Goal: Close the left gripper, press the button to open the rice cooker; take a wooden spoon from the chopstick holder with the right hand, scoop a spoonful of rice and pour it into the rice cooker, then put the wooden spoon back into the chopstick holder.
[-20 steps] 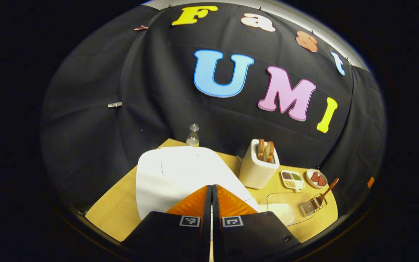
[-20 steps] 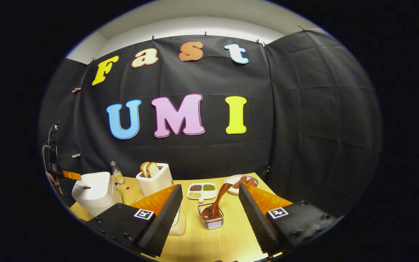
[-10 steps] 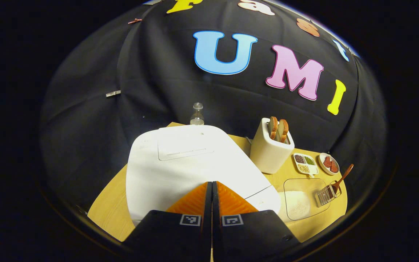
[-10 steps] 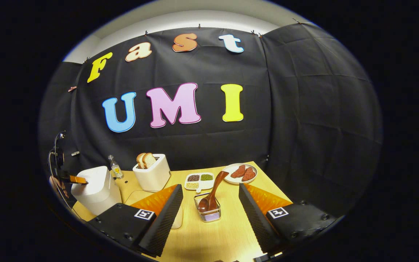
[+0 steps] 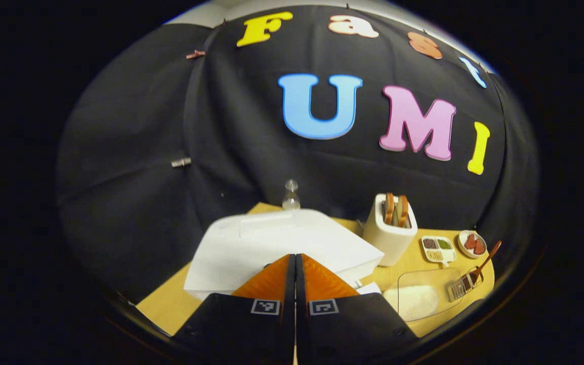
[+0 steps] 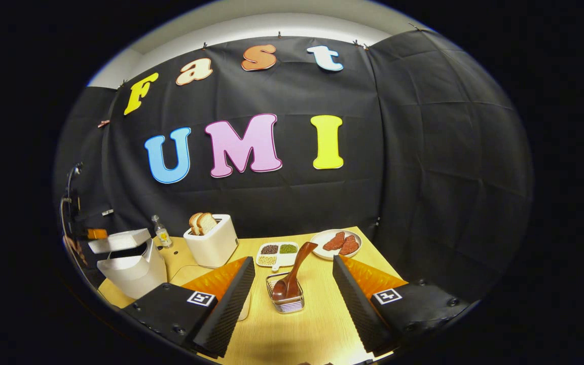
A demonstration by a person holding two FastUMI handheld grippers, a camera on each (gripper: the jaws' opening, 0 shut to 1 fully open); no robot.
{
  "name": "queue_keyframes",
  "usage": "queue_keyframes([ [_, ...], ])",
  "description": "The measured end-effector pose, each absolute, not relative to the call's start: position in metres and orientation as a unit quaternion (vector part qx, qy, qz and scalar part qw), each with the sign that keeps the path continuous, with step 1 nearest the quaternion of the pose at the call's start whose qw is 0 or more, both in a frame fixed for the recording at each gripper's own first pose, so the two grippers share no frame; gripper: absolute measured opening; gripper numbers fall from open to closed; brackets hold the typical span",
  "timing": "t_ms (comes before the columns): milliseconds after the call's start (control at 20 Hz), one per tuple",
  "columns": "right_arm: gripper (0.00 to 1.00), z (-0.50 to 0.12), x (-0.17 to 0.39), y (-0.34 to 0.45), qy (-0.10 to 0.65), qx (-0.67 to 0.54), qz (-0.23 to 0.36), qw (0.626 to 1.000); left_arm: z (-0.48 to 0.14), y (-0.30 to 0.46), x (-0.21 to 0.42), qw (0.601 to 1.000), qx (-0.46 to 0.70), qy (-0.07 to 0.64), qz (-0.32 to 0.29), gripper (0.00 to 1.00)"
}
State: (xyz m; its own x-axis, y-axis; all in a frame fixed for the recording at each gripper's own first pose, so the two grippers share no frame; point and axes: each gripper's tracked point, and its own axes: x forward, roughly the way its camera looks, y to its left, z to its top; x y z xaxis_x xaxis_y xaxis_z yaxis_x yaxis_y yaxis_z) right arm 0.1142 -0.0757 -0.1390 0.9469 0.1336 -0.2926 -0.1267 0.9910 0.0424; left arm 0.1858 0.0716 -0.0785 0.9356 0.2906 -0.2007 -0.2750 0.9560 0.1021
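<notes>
The left tongs (image 5: 294, 263), pressed shut and empty, sit over the rice cooker (image 5: 282, 246), its lid half raised. The right tongs (image 6: 292, 284) gape wide, empty, just before the wooden spoon (image 6: 294, 274) standing in its holder (image 6: 286, 300), right of the cooker. Best grip the handle midway. The cooker's button is hidden.

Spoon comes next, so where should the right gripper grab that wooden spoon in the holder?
Grip the wooden spoon on its bare upper handle, coming from above. Its bowl sits down in the chopstick holder; the handle leans up and away, between the open right gripper's fingers.
</notes>
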Motion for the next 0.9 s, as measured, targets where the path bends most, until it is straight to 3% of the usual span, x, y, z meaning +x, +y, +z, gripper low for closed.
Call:
queue_keyframes([
  [350, 0.96, -0.143, 0.141, -0.077, 0.145, 0.005, 0.100, 0.984, -0.071, 0.023, 0.127, 0.988, -0.015, 0.071, 0.140, 0.07],
  [750, 0.97, -0.178, 0.169, -0.076, 0.172, 0.007, 0.123, 0.977, -0.125, -0.037, 0.066, 0.989, -0.018, 0.116, 0.089, 0.10],
  [900, 0.97, -0.211, 0.182, -0.074, 0.220, 0.030, 0.125, 0.967, -0.137, -0.055, 0.059, 0.988, -0.032, 0.129, 0.075, 0.14],
])
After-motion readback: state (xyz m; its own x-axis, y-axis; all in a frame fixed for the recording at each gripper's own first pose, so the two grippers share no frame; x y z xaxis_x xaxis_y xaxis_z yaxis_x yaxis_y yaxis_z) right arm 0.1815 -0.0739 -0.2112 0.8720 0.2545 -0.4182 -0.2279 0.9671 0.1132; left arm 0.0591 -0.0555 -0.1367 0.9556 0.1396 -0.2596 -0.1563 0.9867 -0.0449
